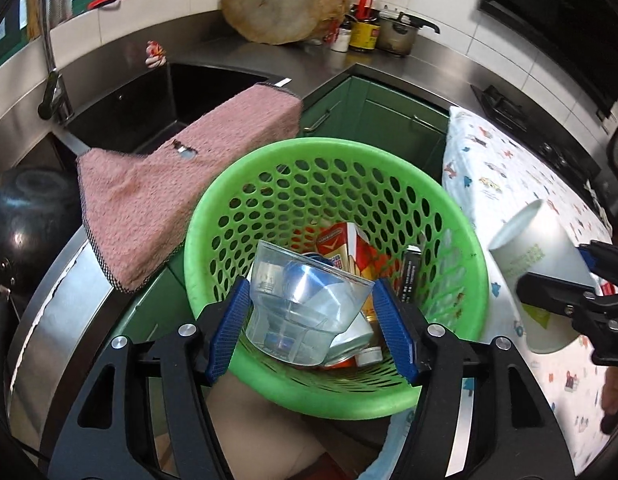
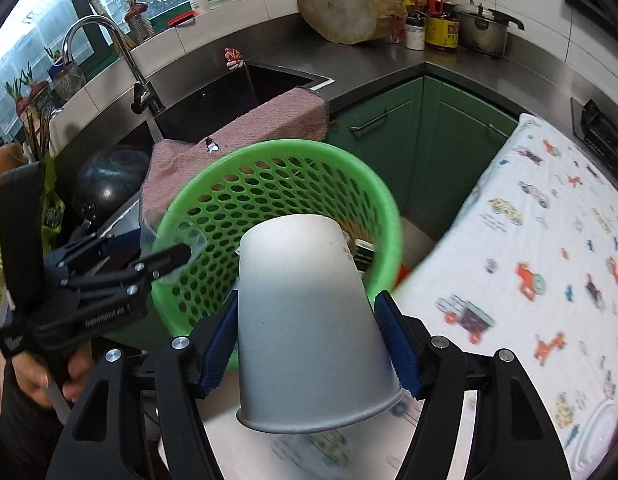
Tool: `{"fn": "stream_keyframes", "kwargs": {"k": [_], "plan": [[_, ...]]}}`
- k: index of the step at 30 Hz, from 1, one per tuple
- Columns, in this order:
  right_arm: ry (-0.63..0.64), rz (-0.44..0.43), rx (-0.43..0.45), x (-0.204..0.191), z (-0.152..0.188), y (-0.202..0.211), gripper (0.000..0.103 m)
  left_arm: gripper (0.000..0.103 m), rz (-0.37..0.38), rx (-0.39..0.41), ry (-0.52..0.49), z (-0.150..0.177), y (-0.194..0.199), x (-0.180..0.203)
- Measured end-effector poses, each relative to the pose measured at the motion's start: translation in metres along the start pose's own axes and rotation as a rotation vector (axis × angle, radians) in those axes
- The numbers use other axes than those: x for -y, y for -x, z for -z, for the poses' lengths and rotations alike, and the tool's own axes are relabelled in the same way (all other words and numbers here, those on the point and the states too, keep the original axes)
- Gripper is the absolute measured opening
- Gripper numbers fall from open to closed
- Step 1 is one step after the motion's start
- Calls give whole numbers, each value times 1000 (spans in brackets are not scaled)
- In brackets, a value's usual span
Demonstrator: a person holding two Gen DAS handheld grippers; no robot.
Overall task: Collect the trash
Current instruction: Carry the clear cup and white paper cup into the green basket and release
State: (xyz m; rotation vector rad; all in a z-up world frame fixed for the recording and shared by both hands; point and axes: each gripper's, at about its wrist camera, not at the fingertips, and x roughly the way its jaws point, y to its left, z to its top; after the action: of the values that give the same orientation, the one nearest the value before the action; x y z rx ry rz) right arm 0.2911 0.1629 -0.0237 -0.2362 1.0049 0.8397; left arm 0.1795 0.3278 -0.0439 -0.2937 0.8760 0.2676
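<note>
Kitchen corner, steel bench, sink with pink towel over its edge. Green basket already holds cartons and a can. Left tool over basket, spread, clear plastic cup between the pads. Right tool pinching paper cup, just beside basket rim.

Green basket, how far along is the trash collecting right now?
Done: the green basket already holds cartons and a can. In hand: the left gripper has a clear plastic cup between its pads over the basket; the right gripper clamps a paper cup beside it. Left: drop both cups in.
</note>
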Motion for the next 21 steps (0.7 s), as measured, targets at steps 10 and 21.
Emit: {"fn": "stream_keyframes", "kwargs": {"k": [10, 21], "plan": [[-43, -61, 37, -7, -7, -9, 74, 68, 4, 1, 41, -1, 1, -9], [-20, -20, 39, 13, 17, 24, 75, 70, 3, 28, 11, -1, 18, 8]]}}
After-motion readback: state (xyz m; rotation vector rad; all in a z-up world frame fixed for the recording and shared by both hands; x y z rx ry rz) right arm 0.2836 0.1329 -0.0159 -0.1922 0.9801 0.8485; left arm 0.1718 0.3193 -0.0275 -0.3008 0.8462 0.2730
